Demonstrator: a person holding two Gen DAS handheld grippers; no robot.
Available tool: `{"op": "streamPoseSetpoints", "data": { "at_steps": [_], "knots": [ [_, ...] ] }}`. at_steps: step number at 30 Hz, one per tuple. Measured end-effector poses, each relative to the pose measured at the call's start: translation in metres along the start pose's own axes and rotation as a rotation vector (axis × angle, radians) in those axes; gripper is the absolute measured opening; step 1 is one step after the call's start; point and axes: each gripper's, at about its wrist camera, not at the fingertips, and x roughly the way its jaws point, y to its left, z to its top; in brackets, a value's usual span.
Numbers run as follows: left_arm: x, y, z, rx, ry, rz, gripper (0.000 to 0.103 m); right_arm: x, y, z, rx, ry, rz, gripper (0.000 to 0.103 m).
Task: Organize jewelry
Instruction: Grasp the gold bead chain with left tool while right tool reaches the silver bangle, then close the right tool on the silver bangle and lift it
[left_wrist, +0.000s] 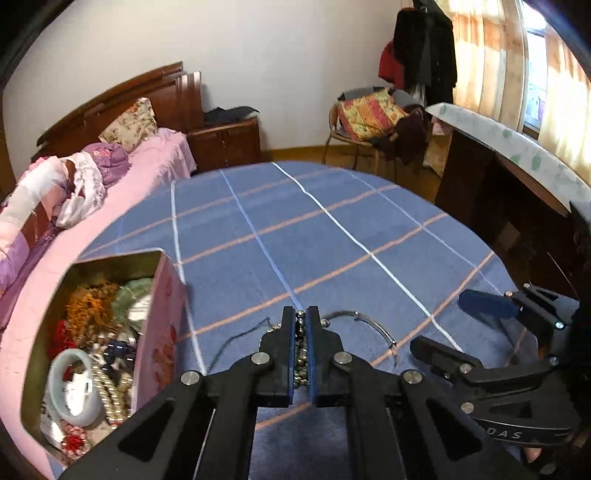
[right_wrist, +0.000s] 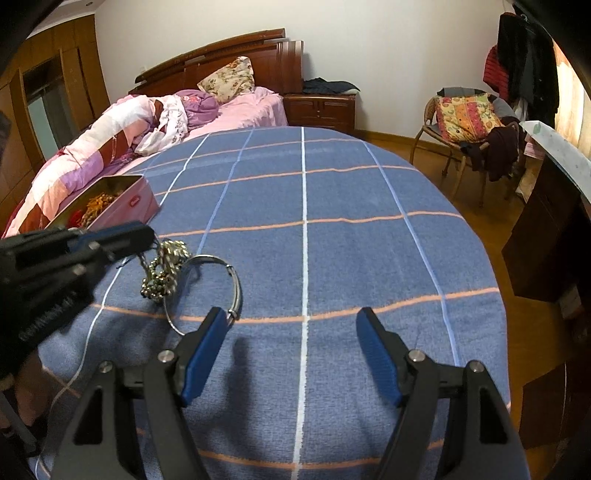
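Note:
My left gripper (left_wrist: 303, 314) is shut on a beaded necklace (left_wrist: 301, 354), which hangs from its tips in a bunch over the blue checked bedspread (right_wrist: 332, 192); the necklace also shows in the right wrist view (right_wrist: 166, 269), below the left gripper (right_wrist: 147, 236). A thin silver bangle (right_wrist: 231, 284) lies on the bedspread beside the necklace; it also shows in the left wrist view (left_wrist: 373, 325). My right gripper (right_wrist: 291, 328) is open and empty, its left fingertip close to the bangle; it also shows in the left wrist view (left_wrist: 439, 321). A pink tin box (left_wrist: 162, 325) full of jewelry sits to the left.
The tin box (right_wrist: 125, 206) holds a jade bangle (left_wrist: 74, 387), beads and orange and red pieces. A pink bed with quilts (right_wrist: 110, 136) lies to the left. A chair with a cushion (right_wrist: 465, 118) and a dark desk (right_wrist: 546, 229) stand to the right.

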Motion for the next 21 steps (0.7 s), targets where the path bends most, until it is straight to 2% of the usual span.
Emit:
{"op": "streamPoseSetpoints", "data": {
  "at_steps": [3,6,8,11,18,20,21],
  "knots": [
    [-0.011,0.009,0.001,-0.023,-0.028,0.016,0.004,-0.002,0.005,0.0,-0.02,-0.005,0.006,0.076],
    [-0.018,0.017,0.002,-0.029,-0.048,0.049,0.004,-0.001,0.015,0.001,-0.047,0.012,0.083,0.076],
    [-0.018,0.022,0.001,-0.034,-0.046,0.078,0.004,0.001,0.028,0.002,-0.09,0.024,0.117,0.083],
    [-0.016,0.028,-0.002,-0.05,-0.036,0.088,0.004,0.007,0.044,0.006,-0.153,0.042,0.12,0.085],
    [-0.014,0.03,-0.006,-0.052,-0.034,0.102,0.004,0.033,0.053,0.017,-0.173,0.131,0.091,0.085],
    [-0.014,0.031,-0.007,-0.057,-0.028,0.097,0.004,0.036,0.057,0.016,-0.188,0.151,0.096,0.084],
    [-0.014,0.033,-0.008,-0.063,-0.025,0.094,0.004,0.035,0.059,0.016,-0.197,0.15,0.083,0.079]
  ]
}}
